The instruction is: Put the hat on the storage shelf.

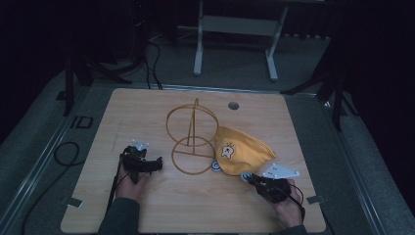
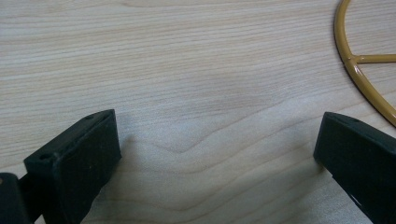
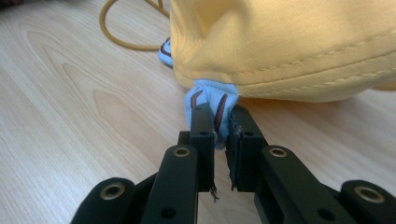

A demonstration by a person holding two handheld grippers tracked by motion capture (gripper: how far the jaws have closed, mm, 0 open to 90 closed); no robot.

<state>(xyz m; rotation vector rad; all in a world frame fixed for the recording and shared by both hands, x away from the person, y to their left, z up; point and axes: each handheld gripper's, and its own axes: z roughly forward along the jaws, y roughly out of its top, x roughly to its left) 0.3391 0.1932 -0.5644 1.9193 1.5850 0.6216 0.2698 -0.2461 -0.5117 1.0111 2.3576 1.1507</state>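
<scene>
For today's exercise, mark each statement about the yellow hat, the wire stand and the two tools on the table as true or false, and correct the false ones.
1. The right tool is shut on the pale blue tab at the edge of the yellow hat. True.
2. The left tool grips the wire stand. False: its jaws stand wide apart over bare table, with nothing between them.
3. The hat hangs on top of the stand. False: it lies on the table beside the stand's base.
4. The stand is upright on the wooden table. True.
5. The hat bears a small cartoon patch. True.
</scene>
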